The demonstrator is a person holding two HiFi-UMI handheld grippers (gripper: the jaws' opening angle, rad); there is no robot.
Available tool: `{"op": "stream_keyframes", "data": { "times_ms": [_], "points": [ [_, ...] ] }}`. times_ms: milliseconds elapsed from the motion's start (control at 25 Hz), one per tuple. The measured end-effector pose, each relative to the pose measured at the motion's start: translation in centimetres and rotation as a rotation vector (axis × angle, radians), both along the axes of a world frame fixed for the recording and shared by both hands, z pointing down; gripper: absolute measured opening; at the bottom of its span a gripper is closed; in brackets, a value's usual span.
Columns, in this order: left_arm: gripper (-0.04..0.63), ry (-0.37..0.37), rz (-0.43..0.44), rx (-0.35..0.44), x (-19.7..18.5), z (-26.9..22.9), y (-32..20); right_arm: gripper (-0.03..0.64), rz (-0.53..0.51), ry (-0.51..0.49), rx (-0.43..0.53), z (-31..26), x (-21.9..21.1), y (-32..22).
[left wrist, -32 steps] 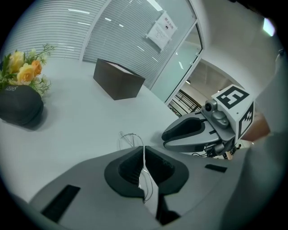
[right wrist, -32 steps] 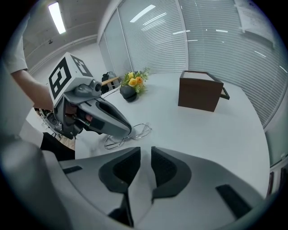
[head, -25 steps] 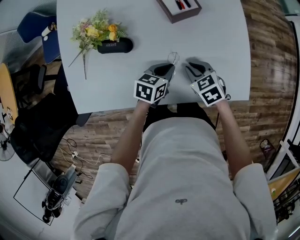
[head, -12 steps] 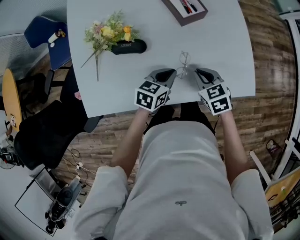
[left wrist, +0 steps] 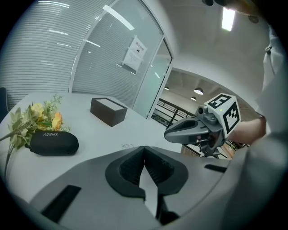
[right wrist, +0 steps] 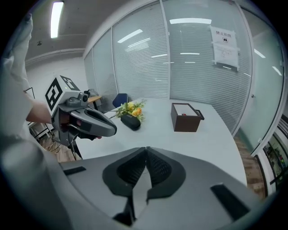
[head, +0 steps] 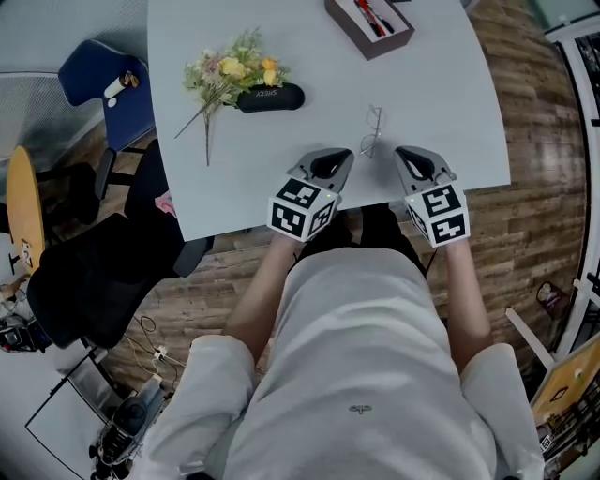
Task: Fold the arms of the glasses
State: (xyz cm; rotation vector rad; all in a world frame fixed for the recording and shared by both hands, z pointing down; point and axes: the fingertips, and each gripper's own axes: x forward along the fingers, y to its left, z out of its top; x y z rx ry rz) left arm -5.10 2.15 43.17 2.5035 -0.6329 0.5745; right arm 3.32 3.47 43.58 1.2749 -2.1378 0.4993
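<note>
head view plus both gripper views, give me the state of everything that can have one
left tool: shut, nothing between the jaws
right tool: shut, nothing between the jaws
glasses: lying on the table, free of both tools; arms too small to tell if folded
glasses case: closed
box: open at the top
flowers: lying flat beside the glasses case

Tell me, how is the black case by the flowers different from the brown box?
The black oval case is rounded and low; the dark brown rectangular box has straight sides and corners. The case is closed, while the box is open on top, with red and black pens inside. The case lies beside the yellow flower bunch; the box stands apart. Both rest on the white table.
</note>
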Motion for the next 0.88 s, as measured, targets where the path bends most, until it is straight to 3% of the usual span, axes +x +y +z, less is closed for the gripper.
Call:
{"op": "stream_keyframes", "data": {
  "times_ms": [880],
  "points": [
    [0.02,0.106,0.048,0.136,-3.8,-7.4,3.6,0.005,0.16,-0.164,0.226,-8.6,-2.6,5.0]
  ]
}}
